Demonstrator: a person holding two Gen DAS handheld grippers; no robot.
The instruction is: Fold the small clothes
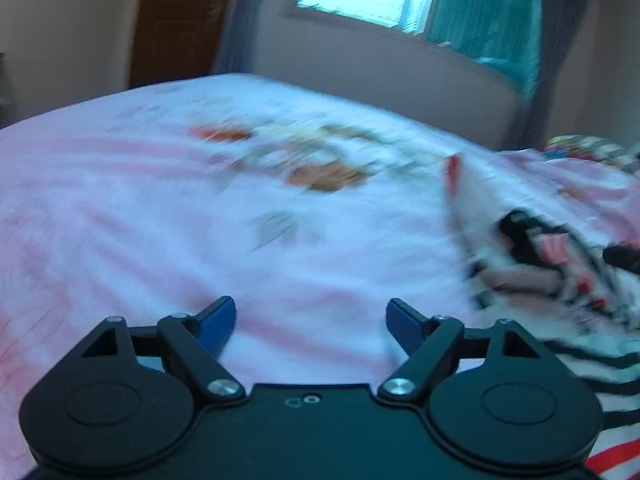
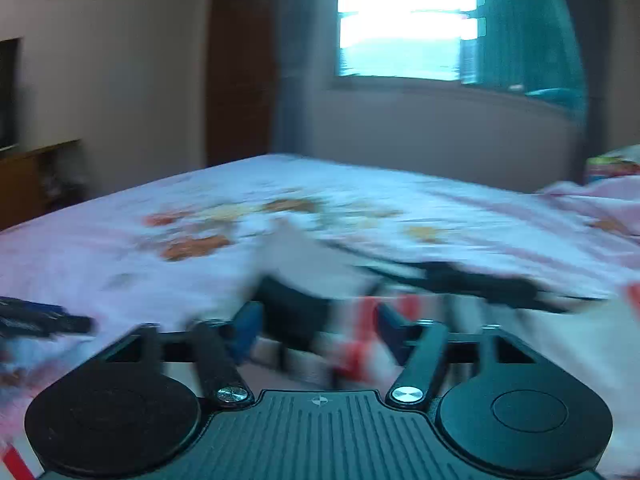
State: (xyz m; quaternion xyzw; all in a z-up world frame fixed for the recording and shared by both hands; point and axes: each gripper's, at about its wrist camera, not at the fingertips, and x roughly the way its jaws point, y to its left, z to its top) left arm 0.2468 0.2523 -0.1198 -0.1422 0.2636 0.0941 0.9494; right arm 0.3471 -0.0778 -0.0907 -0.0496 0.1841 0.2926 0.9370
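Note:
A small white garment with black and red stripes point(image 1: 536, 264) lies crumpled on the pink floral bedsheet point(image 1: 200, 220), at the right of the left wrist view. My left gripper point(image 1: 310, 320) is open and empty, low over bare sheet to the left of the garment. In the right wrist view the same garment point(image 2: 316, 292) lies right in front of my right gripper point(image 2: 316, 328). Its blue fingers stand apart on either side of the cloth. The frame is blurred, so contact is unclear.
The bed's far edge meets a beige wall under a window point(image 2: 404, 24) with teal curtains. A wooden door point(image 2: 240, 68) stands at the back left. A colourful bundle point(image 1: 592, 148) lies at the bed's far right. A dark object point(image 2: 36, 316), perhaps the other gripper, shows at the left edge.

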